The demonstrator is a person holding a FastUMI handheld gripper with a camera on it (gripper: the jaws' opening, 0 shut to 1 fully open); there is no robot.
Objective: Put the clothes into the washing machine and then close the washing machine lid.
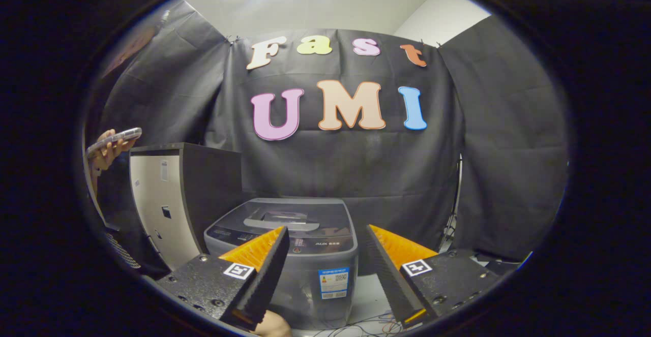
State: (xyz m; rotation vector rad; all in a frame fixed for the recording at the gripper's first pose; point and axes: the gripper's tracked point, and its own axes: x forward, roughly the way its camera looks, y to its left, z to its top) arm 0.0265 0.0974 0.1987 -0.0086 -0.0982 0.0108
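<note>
Scene: a booth hung with black cloth walls, seen from a camera riding on a hand-held gripper.
Gripper: the gripper (323,263) shows at the bottom centre of the frame, its two fingers spread wide apart and pinching nothing.
Washing machine: a small grey top-loading washing machine (285,245) sits low in the centre, just ahead of the fingers and partly framed between them, on a pale surface.
Lid: the washing machine's dark grey lid (282,220) looks flat and shut on top.
Clothes: no garment can be made out anywhere near the fingers or the machine.
Cabinet: a tall box-shaped cabinet with a white front and black side (178,200) stands just beside the machine, at lower left.
Person: a hand (108,151) at the left edge holds a clear-cased phone (114,140).
Cables: thin wires (366,327) lie on the surface at the bottom.
Progress: judging from this, the task appears to be either at its very start or already finished; which cannot be told, since the drum's contents are hidden.
</note>
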